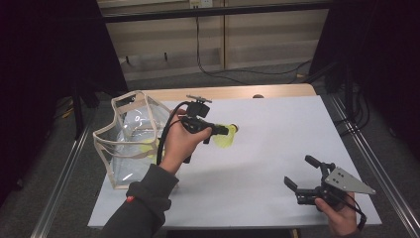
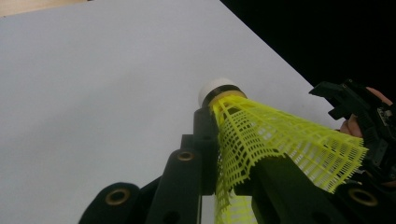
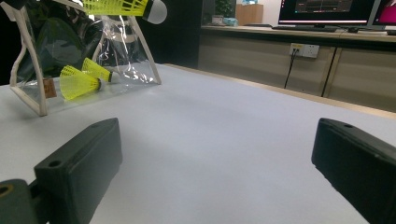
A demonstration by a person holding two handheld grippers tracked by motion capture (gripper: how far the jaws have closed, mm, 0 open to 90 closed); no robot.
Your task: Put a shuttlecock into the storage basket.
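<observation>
A: Start close in. What does the right gripper view give that the high view doesn't?

B: Its two black jaws stand wide apart over bare white table [image 3: 224,140], nothing between them. Beyond them, two yellow shuttlecocks [image 3: 77,83] lie inside the clear bag [image 3: 121,56], and past the table there's a wooden counter with monitors [image 3: 327,11] on it. The high view shows just a yellow smudge through the bag's plastic.

A: And the left gripper view?

B: The held shuttlecock [image 2: 280,140] up close: yellow mesh skirt crushed between the jaws, white cork tip pointing away over the table.

A: The surface and room from above?

B: A white sheet on a wooden table [image 1: 277,148], grey floor, dark curtains either side, cables along the far wall.

A: So the grippers?

B: The right gripper [image 1: 303,174] rests near the front right corner, spread and empty. The left gripper [image 1: 220,131] is clamped on the shuttlecock's skirt, holding it in the air just right of the clear bag, which stands at the table's left edge.
</observation>
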